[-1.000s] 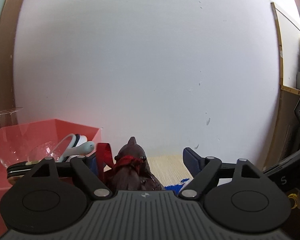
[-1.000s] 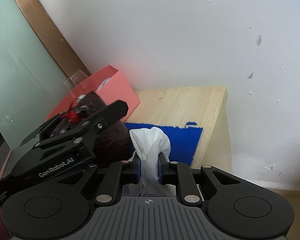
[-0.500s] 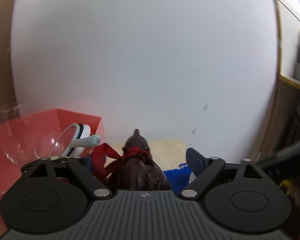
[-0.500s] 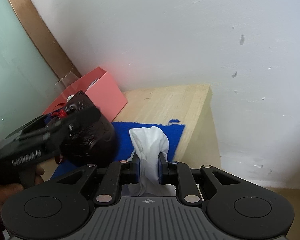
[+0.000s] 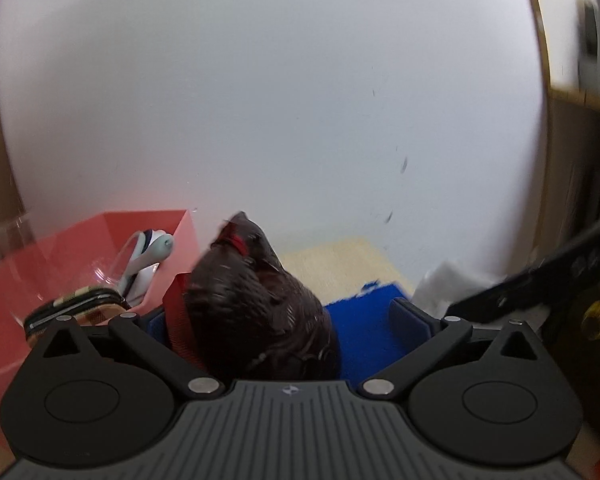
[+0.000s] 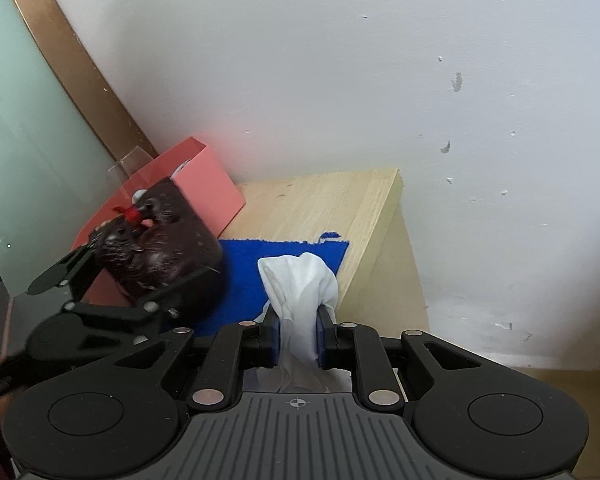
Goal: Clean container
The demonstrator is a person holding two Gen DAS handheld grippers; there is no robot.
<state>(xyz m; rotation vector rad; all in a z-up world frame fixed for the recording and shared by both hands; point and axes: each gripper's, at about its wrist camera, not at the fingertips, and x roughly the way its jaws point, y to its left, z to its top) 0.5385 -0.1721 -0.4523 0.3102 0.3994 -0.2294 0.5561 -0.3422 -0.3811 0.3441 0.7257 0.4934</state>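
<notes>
A dark brown carved container (image 5: 256,304) with a red ribbon sits between the wide-spread fingers of my left gripper (image 5: 280,320). It is tilted to the left, above the blue mat (image 5: 368,320). Whether the pads press on it is hidden. In the right wrist view the container (image 6: 160,240) is held up at the left, above the blue mat (image 6: 260,264). My right gripper (image 6: 298,336) is shut on a bunched white cloth (image 6: 300,292), just right of the container and apart from it.
A pink open box (image 6: 204,184) with glassware and a white-handled tool (image 5: 148,256) stands at the back left against the white wall. The wooden tabletop (image 6: 332,204) ends at a right edge close to the mat. A frosted glass panel with a brown frame (image 6: 60,64) is at the left.
The container has tipped over to the left and sits lower, closer to the mat. My right gripper with the cloth has come closer to it and shows at the right of the left wrist view.
</notes>
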